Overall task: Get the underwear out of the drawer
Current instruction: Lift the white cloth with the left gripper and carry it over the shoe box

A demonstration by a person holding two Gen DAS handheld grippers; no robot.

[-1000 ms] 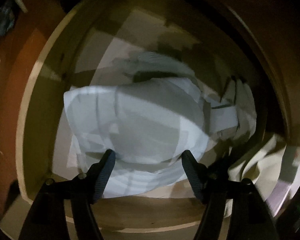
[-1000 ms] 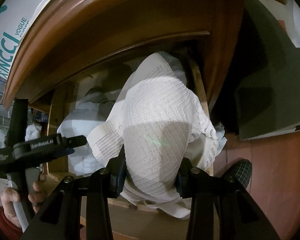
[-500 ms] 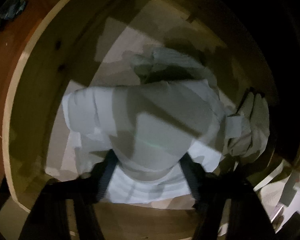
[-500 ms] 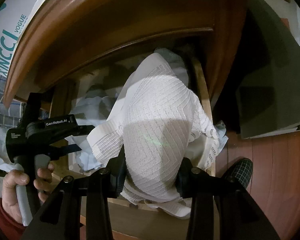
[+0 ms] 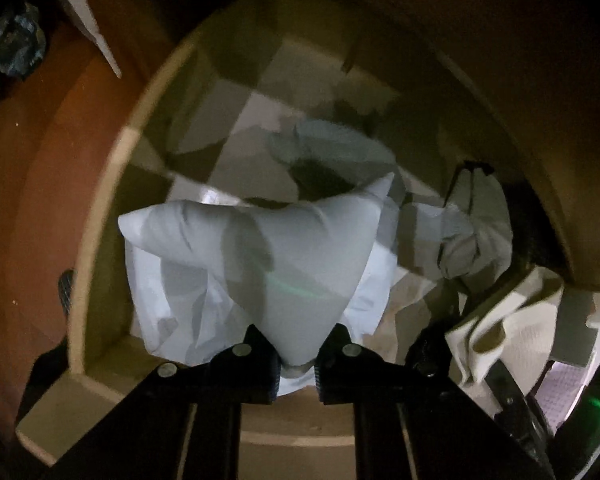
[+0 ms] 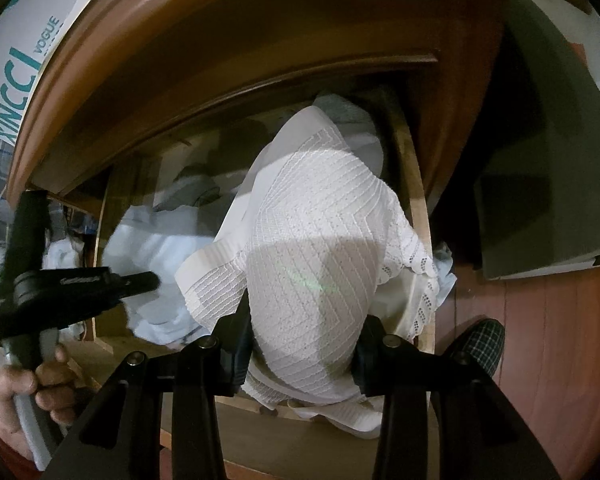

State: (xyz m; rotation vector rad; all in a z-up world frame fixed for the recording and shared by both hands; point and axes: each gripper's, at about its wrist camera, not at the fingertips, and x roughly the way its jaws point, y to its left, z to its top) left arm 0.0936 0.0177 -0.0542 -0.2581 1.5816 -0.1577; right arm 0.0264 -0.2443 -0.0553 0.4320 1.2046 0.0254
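The left gripper (image 5: 296, 360) has its jaws pinched tight on a fold of the pale blue underwear (image 5: 292, 264), at the bottom centre of the left wrist view. The cloth bunches up from the pads into a peaked bundle that fills the middle of the frame, its corners pointing left and upper right, with loose folds hanging under it toward the drawer floor.

The right gripper (image 6: 302, 354) is clamped on a white knit garment (image 6: 320, 248), at the lower centre of its own view. The garment rises from the pads up to the dark slot under the cabinet top. Its lace hem trails at lower right, over the drawer's right wall (image 6: 418, 216).

In the right wrist view the left gripper (image 6: 140, 280) comes in from the left edge, held by a hand (image 6: 24, 392) at lower left, with the blue cloth blurred just beyond its tip.

More crumpled cloth (image 5: 476, 232) lies at the right side of the drawer (image 5: 100, 208). The upper part of the drawer floor is bare, patched with light and shadow. The cabinet top (image 6: 180, 60) overhangs the drawer across the upper frame. A red-brown floor (image 6: 560, 340) shows at the right, with a checked slipper (image 6: 480, 340) on it.
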